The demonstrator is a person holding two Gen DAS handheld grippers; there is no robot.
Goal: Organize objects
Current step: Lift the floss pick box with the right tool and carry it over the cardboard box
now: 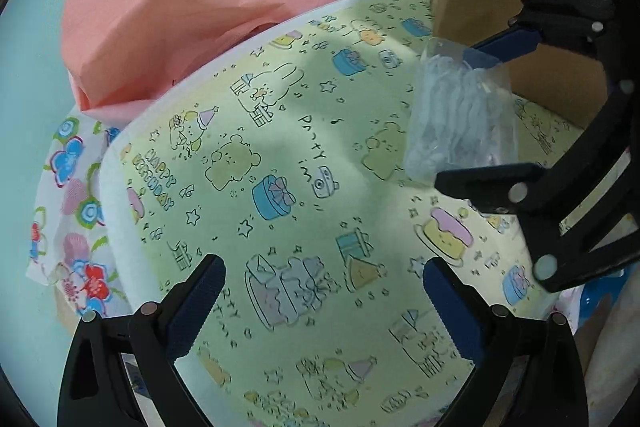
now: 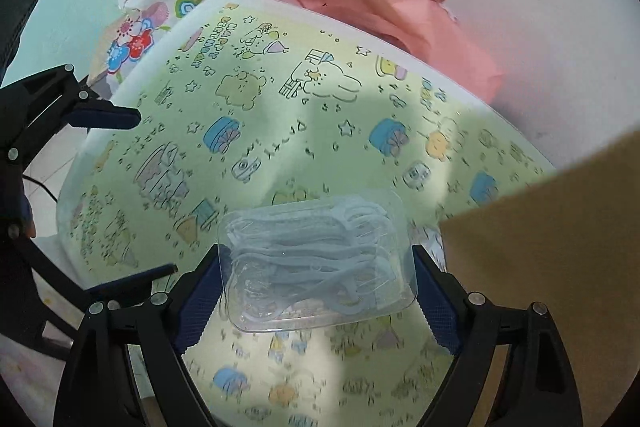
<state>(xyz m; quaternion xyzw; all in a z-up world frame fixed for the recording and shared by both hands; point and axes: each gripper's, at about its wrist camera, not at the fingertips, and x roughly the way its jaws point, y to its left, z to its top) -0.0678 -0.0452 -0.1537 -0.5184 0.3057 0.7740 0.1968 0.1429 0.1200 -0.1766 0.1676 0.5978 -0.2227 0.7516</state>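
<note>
Clear plastic box of white floss picks (image 2: 318, 263) held, not yet stowed.
Right gripper (image 2: 316, 291) fingers grasp it beside the brown cardboard box (image 2: 540, 247); left gripper (image 1: 320, 307) fingers spread, empty, above the birthday-print sheet (image 1: 280, 167).

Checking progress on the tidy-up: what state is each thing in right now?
Clear plastic box: closed, full of white pieces, held between the right gripper pads.
Left gripper: open, empty.
Cardboard box: open flap upright.
Pink bag: crumpled.
Yellow party-print sheet: spread flat.
</note>
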